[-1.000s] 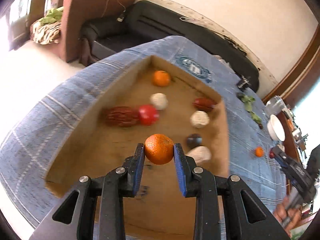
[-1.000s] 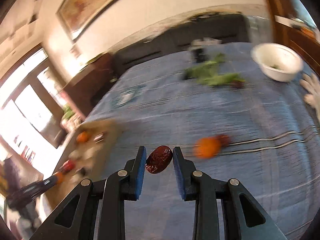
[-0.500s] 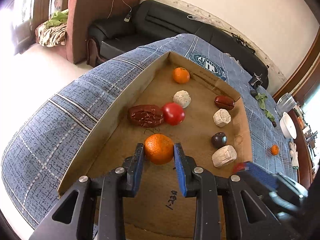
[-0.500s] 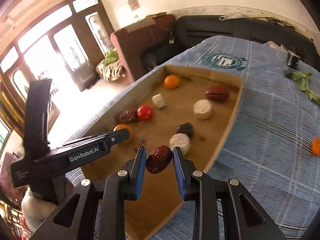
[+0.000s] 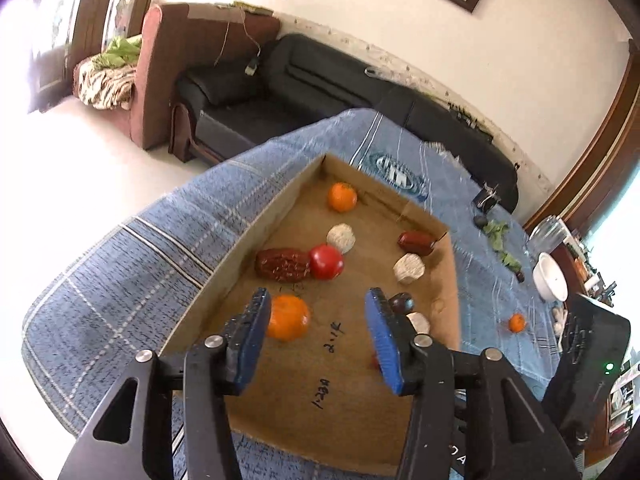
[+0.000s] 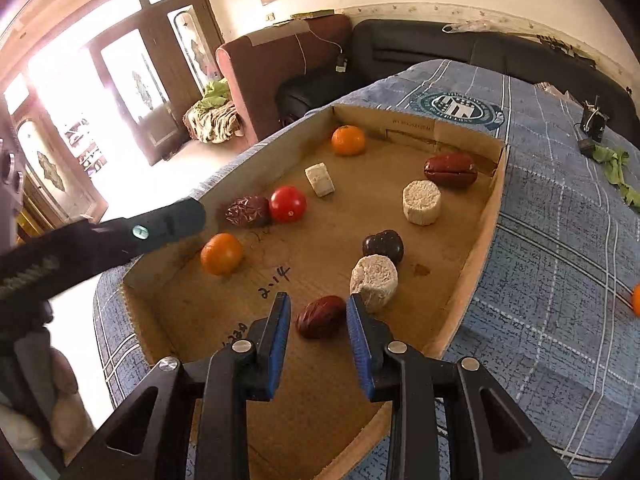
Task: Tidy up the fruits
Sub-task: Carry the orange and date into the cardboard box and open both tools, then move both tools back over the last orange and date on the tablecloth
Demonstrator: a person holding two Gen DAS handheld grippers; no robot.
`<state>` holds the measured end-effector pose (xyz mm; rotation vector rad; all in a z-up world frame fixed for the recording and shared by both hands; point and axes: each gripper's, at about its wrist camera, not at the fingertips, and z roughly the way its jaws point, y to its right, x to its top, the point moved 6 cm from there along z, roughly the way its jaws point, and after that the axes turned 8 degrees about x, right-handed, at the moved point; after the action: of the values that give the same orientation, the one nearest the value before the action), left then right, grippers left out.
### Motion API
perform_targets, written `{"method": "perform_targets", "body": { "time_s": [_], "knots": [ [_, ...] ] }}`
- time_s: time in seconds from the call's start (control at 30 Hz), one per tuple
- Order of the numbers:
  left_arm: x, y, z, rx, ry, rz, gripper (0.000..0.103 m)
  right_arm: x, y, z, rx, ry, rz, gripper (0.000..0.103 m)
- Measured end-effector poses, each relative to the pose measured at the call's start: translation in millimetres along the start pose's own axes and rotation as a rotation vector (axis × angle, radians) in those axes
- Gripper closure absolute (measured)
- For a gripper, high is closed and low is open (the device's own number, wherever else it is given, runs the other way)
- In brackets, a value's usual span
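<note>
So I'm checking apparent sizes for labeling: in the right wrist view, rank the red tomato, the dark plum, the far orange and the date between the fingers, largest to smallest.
1. Date, nearest the camera, so probably inflated.
2. Dark plum.
3. Red tomato and far orange: too alike to separate.

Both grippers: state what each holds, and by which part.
Nothing. The left gripper stands open beside the orange; the right gripper is open around the date.
</note>
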<state>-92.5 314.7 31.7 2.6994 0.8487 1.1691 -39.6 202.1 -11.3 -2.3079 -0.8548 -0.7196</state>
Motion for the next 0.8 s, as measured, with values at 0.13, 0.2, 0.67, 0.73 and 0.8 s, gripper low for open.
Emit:
{"method": "perform_targets", "body": {
  "time_s": [0.13, 0.2, 0.67, 0.73, 0.8],
  "knots": [
    [3, 6, -20, 0.019, 0.055, 0.020, 0.043, 3, -2, -24, -0.013, 0.051, -0.011, 0.054],
    [3, 14, -31, 0.040, 0.090, 0.051, 0.039, 1, 0, -39, -0.027, 0.073, -0.014, 0.050],
    [-37, 107, -64, 0.095, 0.215, 0.390, 0.019, -28, 66, -125, -0.231, 0.160, 0.064, 0.039],
    [-42, 115, -67, 0.104, 0.229, 0.420, 0.019, -33, 75, -132, -0.242, 0.164, 0.084, 0.038],
    [-47, 122, -69, 0.112, 0.236, 0.441, 0.019, -38, 83, -138, -0.254, 0.166, 0.099, 0.038]
  ]
}}
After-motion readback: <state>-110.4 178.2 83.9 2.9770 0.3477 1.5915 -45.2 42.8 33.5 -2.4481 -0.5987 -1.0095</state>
